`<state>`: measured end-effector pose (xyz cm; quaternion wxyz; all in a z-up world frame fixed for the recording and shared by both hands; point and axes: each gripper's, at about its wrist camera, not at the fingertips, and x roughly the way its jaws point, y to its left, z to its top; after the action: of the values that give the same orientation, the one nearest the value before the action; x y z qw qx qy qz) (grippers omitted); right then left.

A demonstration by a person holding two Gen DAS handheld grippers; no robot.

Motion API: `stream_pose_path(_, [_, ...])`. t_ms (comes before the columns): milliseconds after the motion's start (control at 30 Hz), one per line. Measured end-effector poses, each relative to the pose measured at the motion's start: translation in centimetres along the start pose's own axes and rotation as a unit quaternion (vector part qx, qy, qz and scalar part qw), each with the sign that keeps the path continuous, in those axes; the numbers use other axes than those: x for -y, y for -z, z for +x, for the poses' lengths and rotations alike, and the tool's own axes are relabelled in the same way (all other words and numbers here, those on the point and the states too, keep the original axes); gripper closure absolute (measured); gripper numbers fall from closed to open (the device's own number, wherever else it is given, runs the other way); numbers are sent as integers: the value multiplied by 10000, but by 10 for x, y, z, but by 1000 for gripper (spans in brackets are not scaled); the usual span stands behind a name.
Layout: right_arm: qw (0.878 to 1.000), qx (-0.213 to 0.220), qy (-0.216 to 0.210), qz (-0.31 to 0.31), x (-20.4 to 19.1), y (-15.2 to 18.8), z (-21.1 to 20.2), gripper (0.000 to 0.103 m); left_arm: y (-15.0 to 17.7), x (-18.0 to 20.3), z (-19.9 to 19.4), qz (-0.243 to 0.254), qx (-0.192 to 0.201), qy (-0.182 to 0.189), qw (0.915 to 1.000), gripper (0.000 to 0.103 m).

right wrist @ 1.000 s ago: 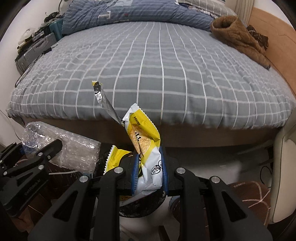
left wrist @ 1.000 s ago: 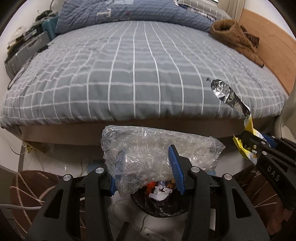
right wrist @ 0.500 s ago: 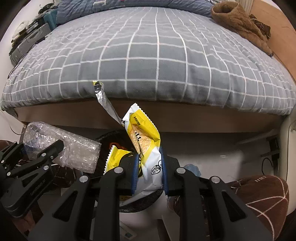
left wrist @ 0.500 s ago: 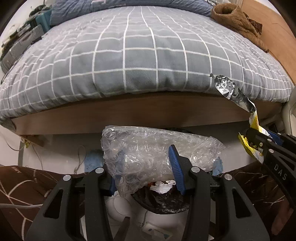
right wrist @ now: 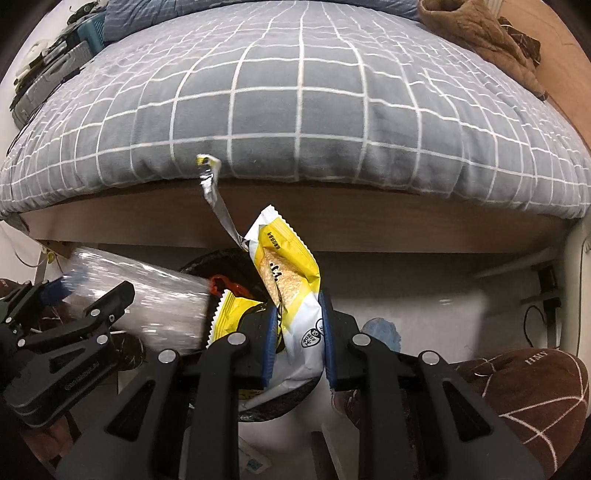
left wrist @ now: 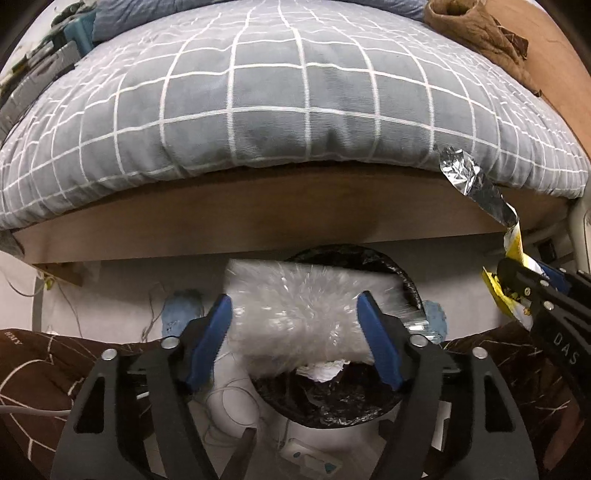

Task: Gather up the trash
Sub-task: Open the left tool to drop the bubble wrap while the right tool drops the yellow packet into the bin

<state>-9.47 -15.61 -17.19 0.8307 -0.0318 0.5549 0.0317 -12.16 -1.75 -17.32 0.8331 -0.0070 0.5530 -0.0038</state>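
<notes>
A clear sheet of bubble wrap (left wrist: 295, 314), blurred by motion, hangs between the blue pads of my left gripper (left wrist: 293, 299), whose jaws are opening and no longer press on it. It sits just above the black-lined trash bin (left wrist: 410, 280), which holds white paper. My right gripper (right wrist: 297, 325) is shut on a yellow and white snack wrapper (right wrist: 291, 273) with a silver foil strip (right wrist: 218, 206) sticking up. That wrapper hangs over the bin's rim (right wrist: 207, 258). The bubble wrap (right wrist: 155, 306) and the left gripper (right wrist: 98, 290) show at the left of the right wrist view.
A bed with a grey checked duvet (left wrist: 295, 92) and a wooden frame (left wrist: 258, 221) stands right behind the bin. Brown clothing (left wrist: 472, 29) lies on it. Brown patterned slippers (left wrist: 37, 369) (right wrist: 535, 387) flank the bin. Cables (left wrist: 221, 398) trail over the white floor.
Both grippers have sunk toward the bin, so the bed edge fills more of the view. The left jaws have spread and the bubble wrap has slipped loose, blurring. The right grip is unchanged.
</notes>
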Motion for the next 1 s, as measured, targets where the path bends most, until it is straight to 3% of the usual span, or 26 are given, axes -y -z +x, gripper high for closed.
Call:
stream_pose_path(333, [9996, -11, -154, -243, -28, -11, 10, 83, 2, -23, -1, -248, 60, -121, 9996, 8])
stream_pose_path(767, [9974, -34, -409, -584, -78, -16, 15, 82, -2, -69, -14, -509, 237, -312, 9979, 6])
stream_pose_path(1000, [9960, -38, -513, -729, -98, -18, 16, 67, -2, -76, -15, -488, 192, -372, 9979, 6])
